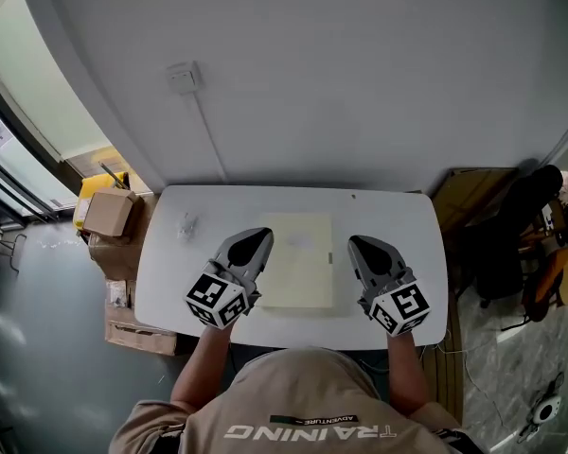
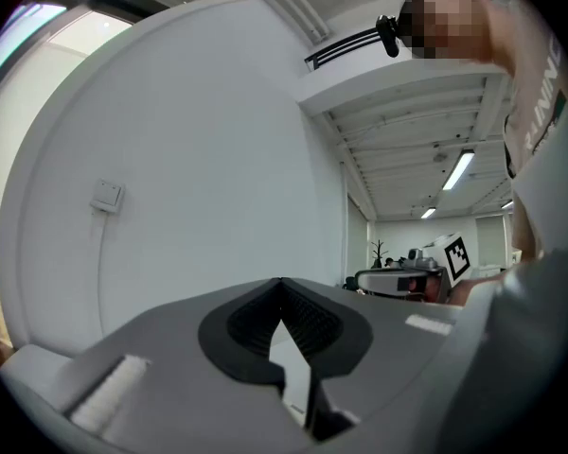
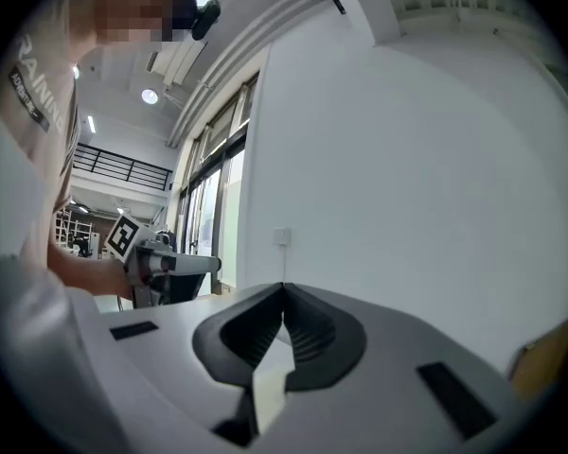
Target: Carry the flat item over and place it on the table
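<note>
The flat item is a pale cream sheet lying in the middle of the white table. My left gripper hovers at the sheet's left edge and my right gripper a little off its right edge, both pointing toward the wall. Along the left gripper the jaws meet at the tips, and the same holds for the right gripper. I see nothing pinched at either pair of tips; only a pale strip shows through the gap behind them. Both gripper views face the white wall.
A small crumpled white scrap lies on the table's left part. Cardboard boxes stand on the floor to the left, a wooden panel to the right. A wall switch with a cable hangs behind the table.
</note>
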`<state>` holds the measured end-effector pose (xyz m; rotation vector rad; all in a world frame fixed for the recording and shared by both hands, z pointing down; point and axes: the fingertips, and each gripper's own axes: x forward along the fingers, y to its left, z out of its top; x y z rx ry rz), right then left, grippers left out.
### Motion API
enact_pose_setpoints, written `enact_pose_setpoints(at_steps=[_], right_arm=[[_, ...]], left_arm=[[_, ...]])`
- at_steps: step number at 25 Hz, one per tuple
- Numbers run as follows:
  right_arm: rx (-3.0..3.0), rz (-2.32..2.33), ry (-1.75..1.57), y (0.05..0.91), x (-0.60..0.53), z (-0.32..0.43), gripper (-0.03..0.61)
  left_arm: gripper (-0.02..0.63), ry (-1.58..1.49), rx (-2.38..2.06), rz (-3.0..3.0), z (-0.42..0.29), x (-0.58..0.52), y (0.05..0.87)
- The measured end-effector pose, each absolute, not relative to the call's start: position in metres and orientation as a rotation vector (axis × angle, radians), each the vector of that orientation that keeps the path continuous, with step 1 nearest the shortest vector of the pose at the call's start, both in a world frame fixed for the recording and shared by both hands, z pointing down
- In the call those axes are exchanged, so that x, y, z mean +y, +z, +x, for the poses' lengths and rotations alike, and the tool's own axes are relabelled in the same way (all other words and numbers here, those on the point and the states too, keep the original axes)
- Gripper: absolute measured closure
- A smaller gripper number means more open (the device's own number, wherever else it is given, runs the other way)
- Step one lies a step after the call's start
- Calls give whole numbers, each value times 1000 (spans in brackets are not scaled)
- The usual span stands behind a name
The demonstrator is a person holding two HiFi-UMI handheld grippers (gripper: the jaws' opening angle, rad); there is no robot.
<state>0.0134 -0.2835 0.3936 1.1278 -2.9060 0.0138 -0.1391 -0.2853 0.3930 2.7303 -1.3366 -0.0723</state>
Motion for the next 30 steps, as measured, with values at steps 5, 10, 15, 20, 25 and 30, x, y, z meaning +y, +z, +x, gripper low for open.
enact_pose_setpoints(at_steps=[5, 10, 15, 20, 25, 30], right_arm=[[-2912, 1208, 8, 383, -287, 15, 572], [-2915, 1240, -37, 375, -290, 12, 571], [-2904, 1247, -81, 365, -292, 8, 571], [-2890, 1237, -51, 366, -293, 7, 572], [-2848, 1263, -27, 378, -291, 12, 571], [-2782, 1248, -65, 387, -283, 15, 572]], left_arm=[[606, -100, -1505, 2723, -146, -294, 371], [606, -28, -1652, 2726, -149, -295, 372], [607, 36, -1647, 2737, -142, -290, 381], [606, 109, -1645, 2788, -133, -284, 384], [606, 124, -1595, 2766, -132, -276, 396], [606, 99, -1579, 2720, -139, -275, 398]])
